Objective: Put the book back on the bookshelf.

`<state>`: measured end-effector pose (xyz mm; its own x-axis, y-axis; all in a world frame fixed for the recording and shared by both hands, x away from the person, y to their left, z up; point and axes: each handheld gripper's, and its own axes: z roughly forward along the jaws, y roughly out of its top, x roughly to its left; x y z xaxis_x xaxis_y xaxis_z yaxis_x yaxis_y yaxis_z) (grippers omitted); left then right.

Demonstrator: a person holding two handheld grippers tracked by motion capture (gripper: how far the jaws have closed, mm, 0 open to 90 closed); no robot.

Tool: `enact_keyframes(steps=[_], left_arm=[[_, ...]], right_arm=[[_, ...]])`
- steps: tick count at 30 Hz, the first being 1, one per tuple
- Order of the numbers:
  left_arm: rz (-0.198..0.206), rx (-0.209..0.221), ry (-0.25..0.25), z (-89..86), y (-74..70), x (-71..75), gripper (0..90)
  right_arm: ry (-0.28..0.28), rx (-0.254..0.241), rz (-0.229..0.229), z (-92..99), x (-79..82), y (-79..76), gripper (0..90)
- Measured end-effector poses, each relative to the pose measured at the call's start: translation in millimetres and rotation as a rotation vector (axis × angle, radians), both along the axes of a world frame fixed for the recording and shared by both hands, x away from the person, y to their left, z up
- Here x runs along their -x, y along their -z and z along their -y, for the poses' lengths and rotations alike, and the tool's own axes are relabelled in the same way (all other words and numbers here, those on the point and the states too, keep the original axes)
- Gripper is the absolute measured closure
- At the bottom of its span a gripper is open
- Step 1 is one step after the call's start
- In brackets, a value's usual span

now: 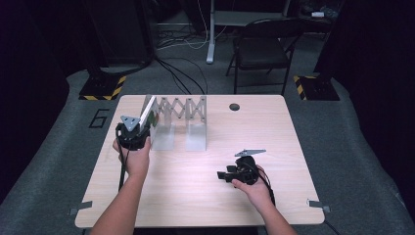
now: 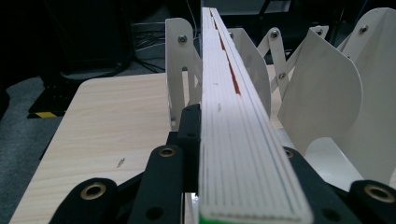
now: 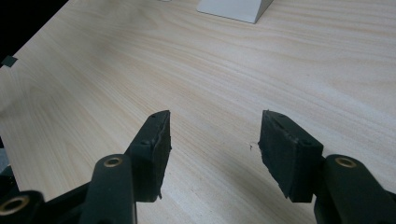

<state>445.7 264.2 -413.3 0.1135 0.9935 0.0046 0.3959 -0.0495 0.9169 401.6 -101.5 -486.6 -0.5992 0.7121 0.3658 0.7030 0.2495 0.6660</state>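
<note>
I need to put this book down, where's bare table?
Bare wood lies between the rack and the right gripper, along the near edge of the table, and right of the rack. It is crowded at the rack's left end, where the left gripper holds the book.

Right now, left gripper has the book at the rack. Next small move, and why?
Probably ease the book down into the slot at the left end of the expanding rack. The left gripper is shut on it, edge-up and tilted, beside the white dividers, not yet seated.
</note>
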Motion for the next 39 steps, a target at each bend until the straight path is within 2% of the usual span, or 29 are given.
enact_keyframes(steps=[10,13,17,20,25,28,39], left_arm=[[-0.023,0.018,-0.007,5.1,13.5,-7.2,75.7],[-0.03,0.0,-0.008,5.9,16.9,-9.4,75.6],[-0.029,0.001,-0.008,8.0,20.3,-11.6,75.7],[-0.043,-0.003,-0.008,10.0,22.7,-11.7,75.6],[-0.04,0.003,-0.013,10.4,29.0,-13.1,75.6],[-0.063,-0.012,-0.014,8.5,33.3,-13.2,75.6],[-0.059,-0.017,-0.013,8.7,38.6,-13.5,75.5]], right_arm=[[0.0,0.002,0.002,0.0,0.7,-0.2,43.2],[0.004,0.001,0.002,1.6,0.6,-0.4,43.2],[0.004,-0.002,0.011,3.5,-0.2,0.0,43.2],[0.008,-0.005,0.003,3.7,0.7,-0.6,43.2],[0.013,-0.005,0.0,4.3,1.4,-0.7,43.2],[0.014,-0.004,0.003,5.1,2.0,-0.7,43.2],[0.028,-0.005,0.002,9.0,4.4,-0.7,43.2]])
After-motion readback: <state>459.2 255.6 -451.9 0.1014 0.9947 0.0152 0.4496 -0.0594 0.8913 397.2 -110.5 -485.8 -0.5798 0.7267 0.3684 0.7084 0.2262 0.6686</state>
